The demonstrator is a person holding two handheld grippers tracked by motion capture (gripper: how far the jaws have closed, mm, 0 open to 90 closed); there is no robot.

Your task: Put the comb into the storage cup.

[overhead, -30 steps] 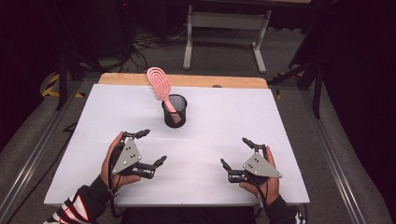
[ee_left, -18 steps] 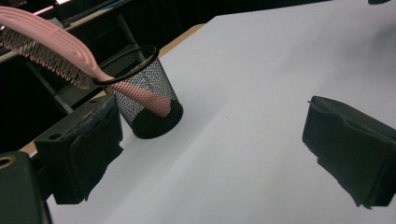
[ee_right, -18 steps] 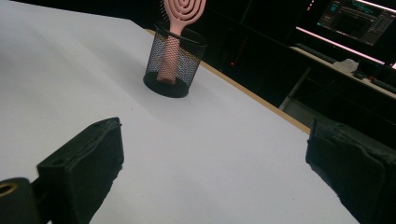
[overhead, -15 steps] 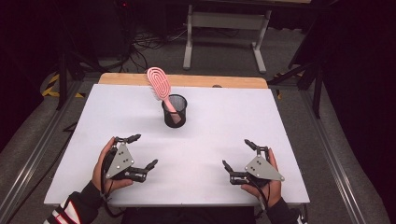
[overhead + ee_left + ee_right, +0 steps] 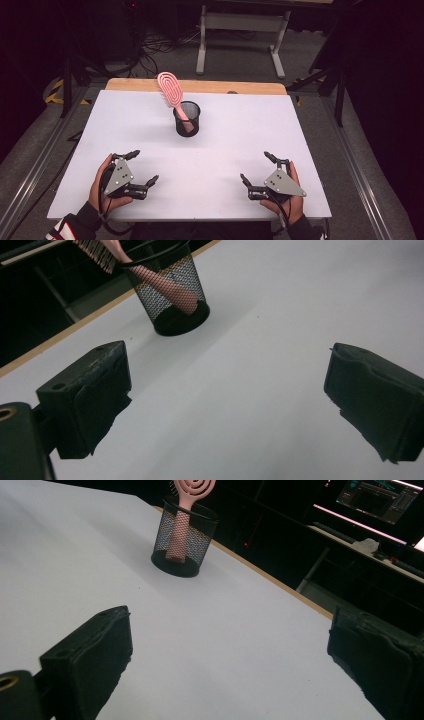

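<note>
pink hairbrush (image 5: 170, 91), black mesh cup (image 5: 186, 119)

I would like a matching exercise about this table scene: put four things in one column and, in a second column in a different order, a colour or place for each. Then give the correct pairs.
Things
1. hairbrush
2. mesh cup
3. left gripper
4. right gripper

Descriptions
A. black, standing toward the far middle of the white table
B. open, at the near right edge of the table
C. pink, handle down inside the cup, leaning
D. open, at the near left edge of the table

Pairs: 1-C, 2-A, 3-D, 4-B
</note>
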